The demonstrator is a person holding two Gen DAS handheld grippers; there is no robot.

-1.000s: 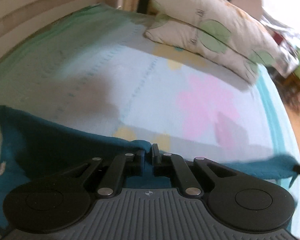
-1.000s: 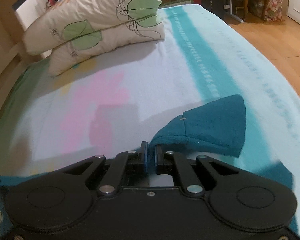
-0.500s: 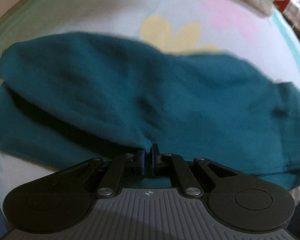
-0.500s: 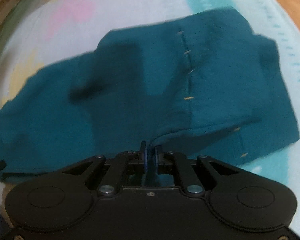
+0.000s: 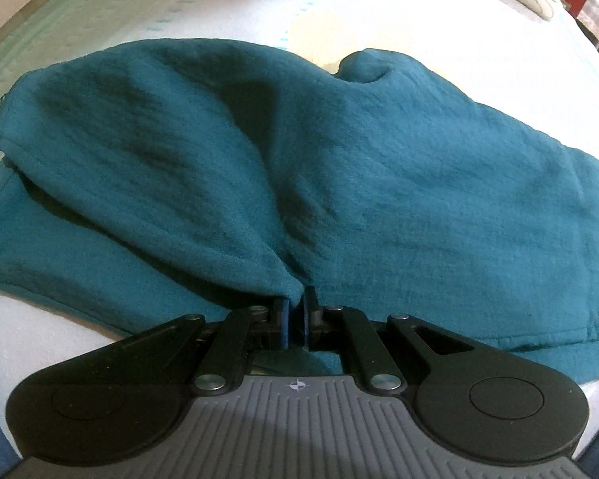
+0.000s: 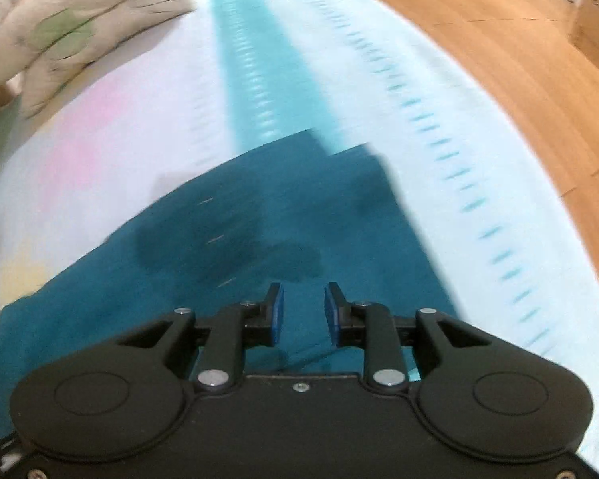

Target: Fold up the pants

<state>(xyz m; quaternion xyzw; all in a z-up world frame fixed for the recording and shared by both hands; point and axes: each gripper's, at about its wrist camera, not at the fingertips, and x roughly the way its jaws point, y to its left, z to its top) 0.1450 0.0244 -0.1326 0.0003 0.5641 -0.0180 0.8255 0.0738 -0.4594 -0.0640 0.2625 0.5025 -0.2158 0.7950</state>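
The teal pants [image 5: 339, 183] lie folded over themselves on the bed, with a lower layer showing at the left and right. My left gripper [image 5: 295, 321] is shut on a pinched ridge of the pants' near edge, low over the bed. In the right wrist view the pants [image 6: 227, 239] lie flat on the sheet, blurred by motion. My right gripper [image 6: 302, 313] is open and empty just above the fabric, with teal cloth showing between the blue pads [image 6: 277, 315].
The bed sheet [image 6: 147, 131] is white with pink and yellow flowers and a turquoise stripe [image 6: 255, 68]. Two floral pillows [image 6: 72, 28] lie at the head of the bed. The wooden floor [image 6: 519, 60] lies past the bed's right edge.
Both grippers carried the pants edge over and down onto the lower layer. The right gripper has opened and let go of the cloth. The left gripper stays shut on it.
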